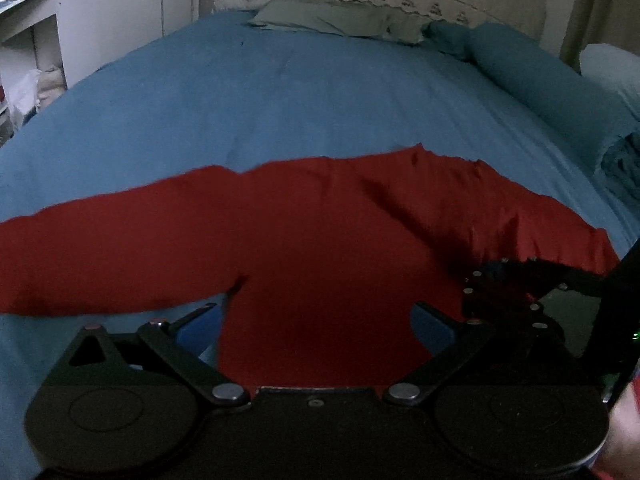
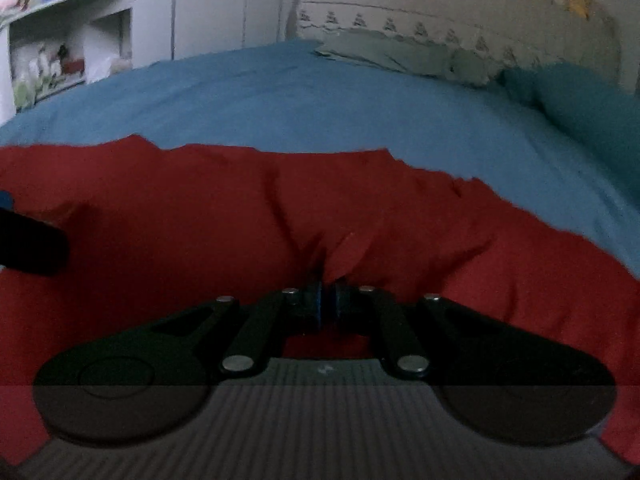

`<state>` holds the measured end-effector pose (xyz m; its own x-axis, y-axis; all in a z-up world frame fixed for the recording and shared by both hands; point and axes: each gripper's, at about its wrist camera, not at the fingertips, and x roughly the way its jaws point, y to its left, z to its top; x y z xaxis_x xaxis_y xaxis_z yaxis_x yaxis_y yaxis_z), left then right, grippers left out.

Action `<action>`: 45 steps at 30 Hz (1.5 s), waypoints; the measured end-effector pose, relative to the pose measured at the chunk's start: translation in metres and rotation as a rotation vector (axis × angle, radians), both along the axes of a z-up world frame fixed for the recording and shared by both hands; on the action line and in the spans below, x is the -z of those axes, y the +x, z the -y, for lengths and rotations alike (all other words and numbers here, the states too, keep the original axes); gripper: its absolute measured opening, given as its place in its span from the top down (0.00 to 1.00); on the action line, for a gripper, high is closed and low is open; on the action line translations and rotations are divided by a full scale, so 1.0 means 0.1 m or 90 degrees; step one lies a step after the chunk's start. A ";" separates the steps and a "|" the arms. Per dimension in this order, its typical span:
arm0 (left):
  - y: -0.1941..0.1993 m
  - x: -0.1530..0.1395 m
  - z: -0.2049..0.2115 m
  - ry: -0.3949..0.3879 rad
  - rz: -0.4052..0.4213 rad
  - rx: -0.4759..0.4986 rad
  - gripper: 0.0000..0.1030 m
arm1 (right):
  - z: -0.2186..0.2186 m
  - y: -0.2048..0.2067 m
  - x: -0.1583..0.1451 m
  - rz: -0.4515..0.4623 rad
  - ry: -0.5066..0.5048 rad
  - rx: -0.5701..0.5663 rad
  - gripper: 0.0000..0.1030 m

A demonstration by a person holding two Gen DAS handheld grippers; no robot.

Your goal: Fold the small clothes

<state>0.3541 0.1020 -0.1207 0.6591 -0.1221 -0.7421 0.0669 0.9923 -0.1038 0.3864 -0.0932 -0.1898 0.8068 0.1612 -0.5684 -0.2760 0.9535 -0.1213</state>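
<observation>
Left wrist view: red long-sleeved top (image 1: 320, 232) spread flat on blue bed sheet (image 1: 280, 100), long axis running left-right, sleeve stretched out left.
Left tool (image 1: 318, 320): fingers spread wide, straddling body of top, gripping nothing.
Right tool (image 2: 326, 300): pads pressed together, pinching a bunched fold of red fabric; seen at right edge in left view.
Key relation: garment directly ahead of both tools, crosswise; right holds, left free for left side.

Gripper poses, wrist views.
Left gripper (image 1: 318, 322): jaws spread wide, blue-padded fingers (image 1: 200, 330) well apart, pointing forward. Right gripper (image 2: 325, 300): jaws closed, pads pressed together on a pinch of red garment (image 2: 240, 208), lying just right of the left one.
</observation>
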 end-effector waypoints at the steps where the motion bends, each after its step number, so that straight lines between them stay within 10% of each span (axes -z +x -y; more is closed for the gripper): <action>1: 0.05 0.00 0.01 -0.001 0.002 0.004 0.01 | -0.01 -0.05 -0.03 0.001 -0.007 -0.009 0.42; 4: 0.12 -0.04 0.01 -0.017 0.006 0.015 0.01 | 0.08 -0.31 -0.16 0.046 -0.025 -0.028 0.15; 14: 0.48 -0.17 1.03 -0.001 0.061 0.077 0.02 | 1.10 -0.74 -0.36 0.031 -0.047 0.021 0.15; 22: 0.87 0.33 1.47 0.110 0.034 0.075 0.33 | 1.54 -1.09 -0.32 0.016 -0.013 0.057 0.15; 28: 0.75 0.30 0.92 0.030 0.047 -0.027 0.37 | 1.54 -1.11 -0.34 0.018 0.005 0.063 0.15; 37: 0.59 0.41 0.52 -0.102 0.050 -0.017 0.41 | 1.50 -0.98 -0.33 0.005 0.025 0.075 0.15; 39: 0.62 0.41 0.47 -0.122 0.044 -0.028 0.53 | 1.49 -0.90 -0.33 0.004 0.023 0.080 0.15; 42: 0.70 0.40 0.53 -0.119 0.024 -0.039 0.96 | 1.49 -0.81 -0.32 -0.003 0.026 0.088 0.15; 45: 0.69 0.34 0.53 -0.129 0.026 -0.037 0.96 | 1.48 -0.79 -0.34 -0.006 0.026 0.095 0.15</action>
<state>0.4232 0.0491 -0.1543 0.6985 -0.2270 -0.6787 0.0182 0.9537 -0.3002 0.3070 -0.2414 -0.1561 0.8184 0.0636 -0.5712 -0.1320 0.9881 -0.0791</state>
